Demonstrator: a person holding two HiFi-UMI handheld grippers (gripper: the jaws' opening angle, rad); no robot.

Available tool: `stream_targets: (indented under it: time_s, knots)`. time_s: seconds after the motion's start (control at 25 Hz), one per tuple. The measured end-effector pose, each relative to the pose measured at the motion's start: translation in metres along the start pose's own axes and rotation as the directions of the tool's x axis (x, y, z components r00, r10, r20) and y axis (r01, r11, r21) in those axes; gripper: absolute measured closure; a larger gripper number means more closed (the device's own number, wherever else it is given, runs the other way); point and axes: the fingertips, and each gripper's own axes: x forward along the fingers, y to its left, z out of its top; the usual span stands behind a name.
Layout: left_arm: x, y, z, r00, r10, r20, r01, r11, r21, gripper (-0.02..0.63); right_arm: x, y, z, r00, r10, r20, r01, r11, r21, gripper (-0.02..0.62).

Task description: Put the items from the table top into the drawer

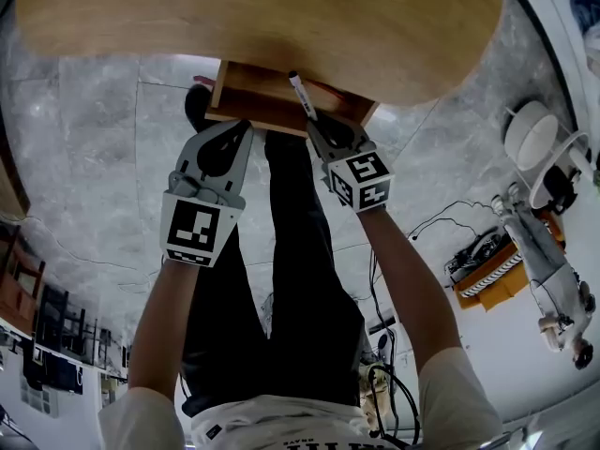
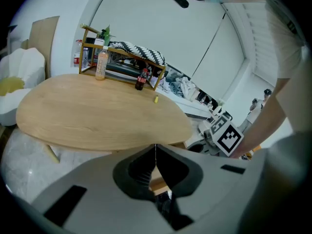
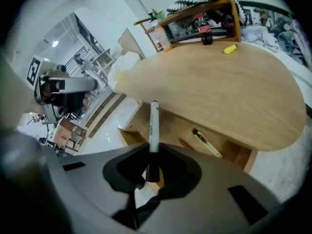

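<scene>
A: Head view first. Where is the marker?
B: The marker (image 1: 303, 95) is clamped in the right gripper (image 1: 314, 125). Its dark tip sticks out over the open drawer (image 1: 258, 101), which juts from under the desk (image 1: 141, 17). The left gripper (image 1: 242, 127) hangs just beside the drawer front and carries nothing.

A: And the left gripper view?
B: Its jaws meet in a thin line with nothing between them. Beyond them is the desk top, where a small yellow item (image 2: 156, 99) lies not far from a dark bottle (image 2: 141, 80).

A: Right gripper view?
B: The jaws are partly closed and pinch the marker near its lower end. Most of the white barrel stands free above the pads, out over the drawer. A yellow pen (image 3: 207, 143) already lies inside.

A: How will the marker handle?
B: I'd judge it light and stiff, with a smooth plastic barrel. Held this near one end, it is apt to pivot or slip, and a hold nearer the middle would be steadier. It should survive a short drop, so easing the jaws apart low over the drawer floor seems enough. The small yellow item looks light too, and I'd pinch it across its width.
</scene>
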Motion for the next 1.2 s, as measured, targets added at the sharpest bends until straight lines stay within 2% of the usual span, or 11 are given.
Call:
stream_targets:
  time_s: [0.12,0.36,0.68,0.76,1.2]
  knots:
    - [-0.001,0.0,-0.005,1.0,-0.004,-0.007,0.004,1.0,0.0,0.584,0.009,0.003,-0.015,0.998,0.025,-0.05,-0.025,1.0,-0.002,0.515]
    - [-0.002,0.01,-0.014,1.0,0.0,-0.008,0.0,1.0,-0.013,0.584,0.033,-0.011,-0.024,0.99,-0.022,-0.141,0.026,0.999,0.028,0.515]
    - [-0.004,0.012,-0.016,1.0,0.002,-0.004,-0.002,1.0,-0.014,0.584,0.054,-0.024,-0.032,0.965,-0.075,-0.251,0.075,0.997,-0.009,0.493]
    - [-0.002,0.012,-0.015,1.0,0.005,0.001,-0.005,1.0,-0.014,0.584,0.054,-0.026,-0.03,0.967,-0.076,-0.242,0.073,0.997,-0.022,0.474]
    - [-0.003,0.0,-0.011,1.0,0.006,0.011,-0.006,1.0,-0.014,0.584,0.022,-0.016,-0.009,0.993,-0.062,-0.096,0.06,0.998,-0.022,0.478]
